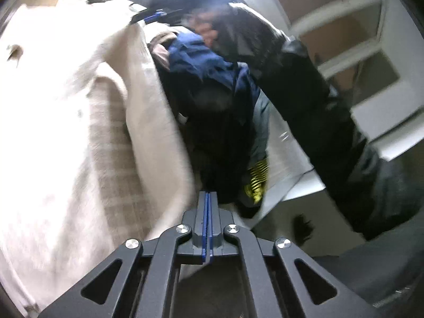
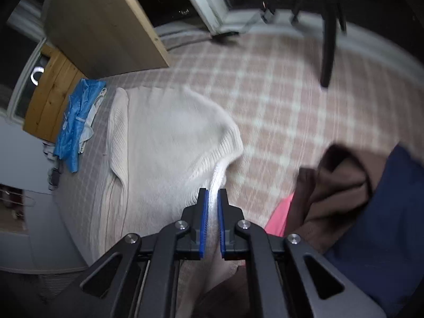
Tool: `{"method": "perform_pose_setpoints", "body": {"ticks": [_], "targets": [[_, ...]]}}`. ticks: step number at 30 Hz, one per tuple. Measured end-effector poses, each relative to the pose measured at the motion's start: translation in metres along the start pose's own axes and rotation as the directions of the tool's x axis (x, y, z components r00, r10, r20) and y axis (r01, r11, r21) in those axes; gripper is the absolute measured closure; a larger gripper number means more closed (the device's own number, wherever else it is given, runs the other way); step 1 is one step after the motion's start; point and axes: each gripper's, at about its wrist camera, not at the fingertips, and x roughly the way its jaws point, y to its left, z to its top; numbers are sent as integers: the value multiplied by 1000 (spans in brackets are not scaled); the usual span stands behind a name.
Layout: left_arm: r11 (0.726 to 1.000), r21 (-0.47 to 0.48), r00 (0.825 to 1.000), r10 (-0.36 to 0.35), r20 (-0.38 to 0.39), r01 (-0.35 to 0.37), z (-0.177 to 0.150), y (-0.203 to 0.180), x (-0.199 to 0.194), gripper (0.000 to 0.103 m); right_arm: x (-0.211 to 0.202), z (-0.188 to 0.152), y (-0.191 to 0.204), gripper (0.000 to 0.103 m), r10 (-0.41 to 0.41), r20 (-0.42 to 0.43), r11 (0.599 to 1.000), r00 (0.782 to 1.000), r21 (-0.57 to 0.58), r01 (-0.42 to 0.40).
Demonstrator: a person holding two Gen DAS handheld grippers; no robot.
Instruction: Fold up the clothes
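right wrist view is looking down on a bed covered by a pink-and-white checked sheet (image 2: 278, 100), and everything here is being placed against that sheet. the cream ribbed sweater (image 2: 164, 137) is lying spread across the sheet's near left part, with one ribbed edge rising in a fold toward the camera. the right gripper (image 2: 212, 198) is pinching that raised edge, its blue pads (image 2: 203, 220) sitting a little apart with the white knit filling the gap between them. a pile of other clothes is resting at the sheet's right side: a brown garment (image 2: 336, 185), a navy garment (image 2: 392, 212) beside it, and a strip of pink fabric (image 2: 281, 217) showing under the brown one. a crumpled blue plastic bag (image 2: 76, 122) is lying at the sheet's far left edge, next to a wooden panel (image 2: 50, 100). a window frame (image 2: 209, 5) is standing beyond the sheet's far side, dark outside.

left wrist view is blurred and overexposed. the left gripper (image 1: 208, 198) is showing its blue pads pressed flat together, and i cannot tell whether any cloth is caught between them. the same cream sweater (image 1: 79, 122) is hanging bright at the left of this view, with the checked sheet visible beneath it. dark navy clothes (image 1: 212, 79) are heaped in the middle, and a person's black sleeve (image 1: 312, 116) is crossing the right of the view.
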Motion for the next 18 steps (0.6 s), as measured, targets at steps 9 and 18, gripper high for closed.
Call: {"method": "perform_pose_setpoints", "body": {"ticks": [9, 18], "targets": [[974, -18, 974, 223, -48, -224, -33, 40, -20, 101, 41, -3, 75, 84, -78, -68, 974, 995, -216, 62], [873, 280, 879, 452, -151, -400, -52, 4, 44, 67, 60, -41, 31, 74, -135, -163, 980, 977, -168, 107]]}}
